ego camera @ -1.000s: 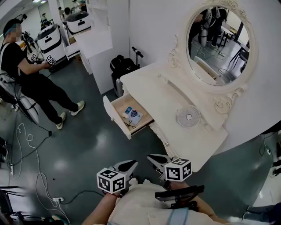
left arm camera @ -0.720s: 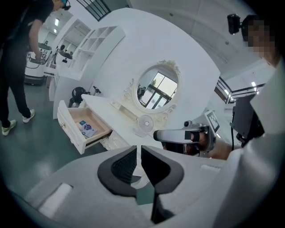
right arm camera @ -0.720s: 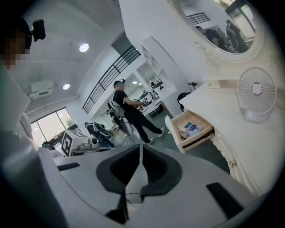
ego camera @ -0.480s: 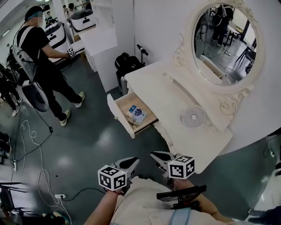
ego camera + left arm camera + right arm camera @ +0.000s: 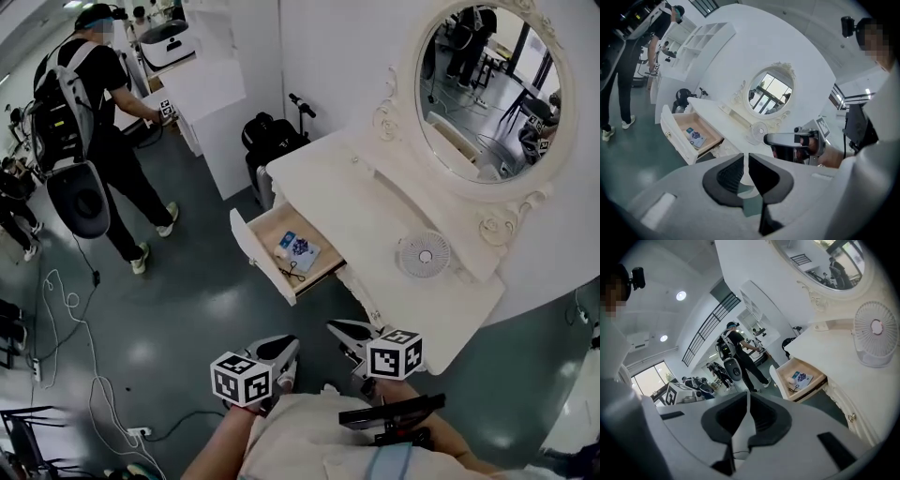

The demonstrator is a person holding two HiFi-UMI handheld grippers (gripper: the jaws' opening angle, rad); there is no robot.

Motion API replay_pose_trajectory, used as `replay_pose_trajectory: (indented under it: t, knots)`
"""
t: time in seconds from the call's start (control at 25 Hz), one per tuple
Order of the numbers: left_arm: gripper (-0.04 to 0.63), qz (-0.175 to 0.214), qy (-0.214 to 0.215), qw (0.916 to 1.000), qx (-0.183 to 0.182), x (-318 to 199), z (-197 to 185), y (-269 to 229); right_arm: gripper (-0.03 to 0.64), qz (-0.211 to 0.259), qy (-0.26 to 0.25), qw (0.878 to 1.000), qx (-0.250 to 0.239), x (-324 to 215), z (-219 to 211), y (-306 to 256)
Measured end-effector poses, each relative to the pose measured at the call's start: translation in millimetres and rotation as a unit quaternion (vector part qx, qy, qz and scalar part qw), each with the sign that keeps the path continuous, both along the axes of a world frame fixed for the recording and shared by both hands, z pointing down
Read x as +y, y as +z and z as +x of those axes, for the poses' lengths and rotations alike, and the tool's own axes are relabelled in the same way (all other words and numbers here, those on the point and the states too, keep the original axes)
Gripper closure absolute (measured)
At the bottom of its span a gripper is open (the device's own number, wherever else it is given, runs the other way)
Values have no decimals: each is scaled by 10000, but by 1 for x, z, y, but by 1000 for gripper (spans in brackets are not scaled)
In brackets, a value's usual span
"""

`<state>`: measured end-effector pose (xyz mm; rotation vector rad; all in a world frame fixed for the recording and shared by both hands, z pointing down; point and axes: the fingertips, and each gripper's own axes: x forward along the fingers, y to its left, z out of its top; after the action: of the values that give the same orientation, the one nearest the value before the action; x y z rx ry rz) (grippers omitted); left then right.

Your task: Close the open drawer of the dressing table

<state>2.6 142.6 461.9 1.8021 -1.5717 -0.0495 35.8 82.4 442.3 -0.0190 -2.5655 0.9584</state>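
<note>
The drawer [image 5: 261, 263] stands pulled out of the white desk [image 5: 361, 197], its front panel out over the dark floor [image 5: 187, 309]. A blue-printed booklet [image 5: 300, 248] lies inside it. Both tools hang low in front of the person, side by side, pointing toward the desk and well apart from the drawer. The left tool [image 5: 284, 347] has its jaws pressed together on nothing. The right tool [image 5: 339, 330] is likewise narrow and empty. A small round fan [image 5: 423, 254] sits on the desk below the oval mirror [image 5: 487, 89].

Small fan [image 5: 423, 254] on dressing table [image 5: 345, 204]
</note>
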Motion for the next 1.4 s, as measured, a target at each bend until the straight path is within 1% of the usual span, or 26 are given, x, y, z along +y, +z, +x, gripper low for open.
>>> replay_pose_trajectory:
  t: [0.32, 0.8, 1.0, 1.2, 1.4]
  knots:
    - [578, -26, 462, 9989, -29, -20, -32, 1, 598, -128, 311, 9994, 38, -10, -36, 7]
    - [578, -34, 794, 9968, 111, -41, -89, 19, 598, -138, 868, 9959, 232, -32, -71, 20]
    - [578, -164, 885, 9959, 85, -43, -109, 35, 599, -200, 1145, 9929, 259, -37, -73, 30]
    - [578, -366, 964, 9947, 33, -50, -119, 47, 598, -359, 1126, 9925, 320, -39, -81, 45]
    - [578, -507, 1015, 9935, -36, -65, -122, 56, 598, -376, 987, 9936, 391, -46, -88, 54]
